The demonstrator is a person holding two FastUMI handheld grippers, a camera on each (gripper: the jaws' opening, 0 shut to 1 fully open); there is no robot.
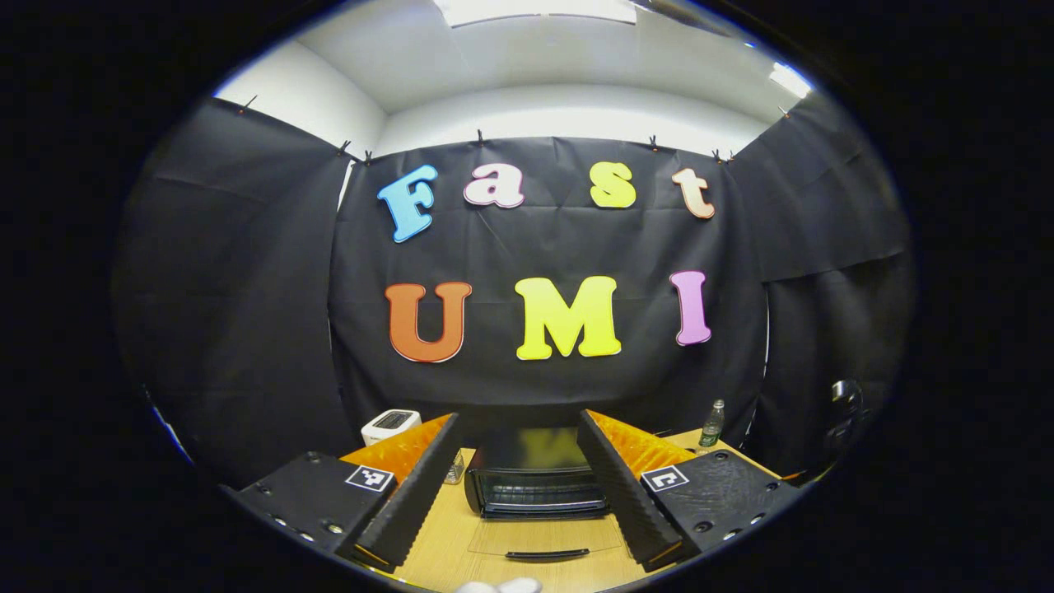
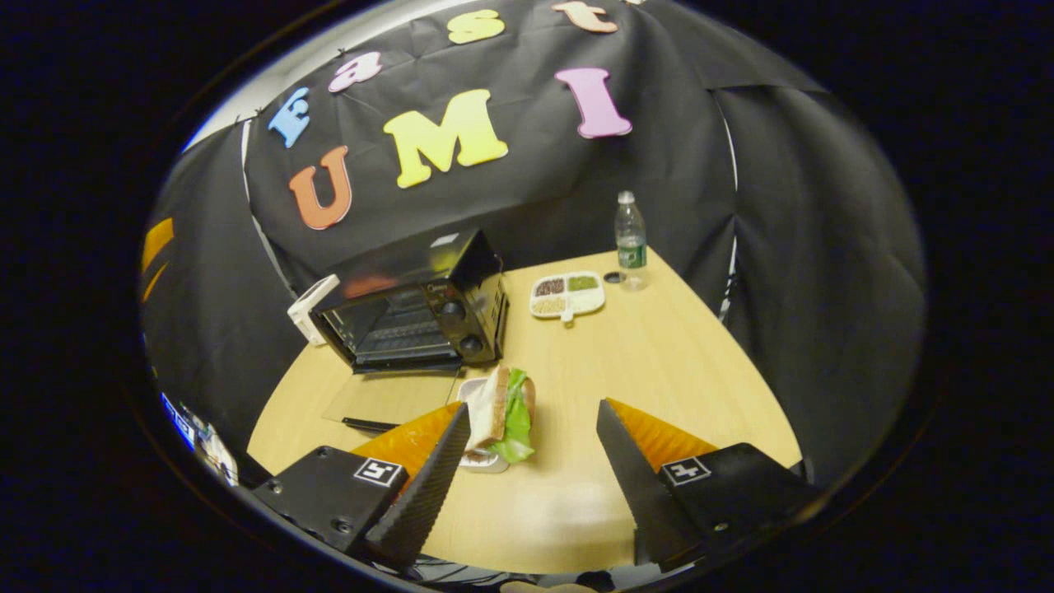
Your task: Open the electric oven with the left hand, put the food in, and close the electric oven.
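On the wooden table (image 2: 659,354), the electric oven (image 2: 420,309) stands with its glass door (image 2: 391,397) folded down flat and its wire rack exposed; the opening step is therefore judged complete. In the left gripper view the left claw (image 1: 517,482) is released, its 2 fingers spread wide and level with the oven mouth, gripping nothing, with the door handle (image 1: 547,554) lying on the table side below. In the right gripper view the right claw (image 2: 531,469) is likewise released and empty, hovering above the table. The food, a sandwich (image 2: 504,412) with a green leaf, sits on a small white dish (image 2: 482,458) just beside the oven's right front corner, near the right claw's left finger.

The step in hand is judged to be the pick-up of the food. To do it well, the right claw should centre over the sandwich so the bread faces meet both fingers squarely, then clench gently, since soft bread will crush or shed its filling. The carry should pass over the lowered door without touching it. A divided snack tray (image 2: 568,295) and a bottle (image 2: 631,239) stand well apart at the back.
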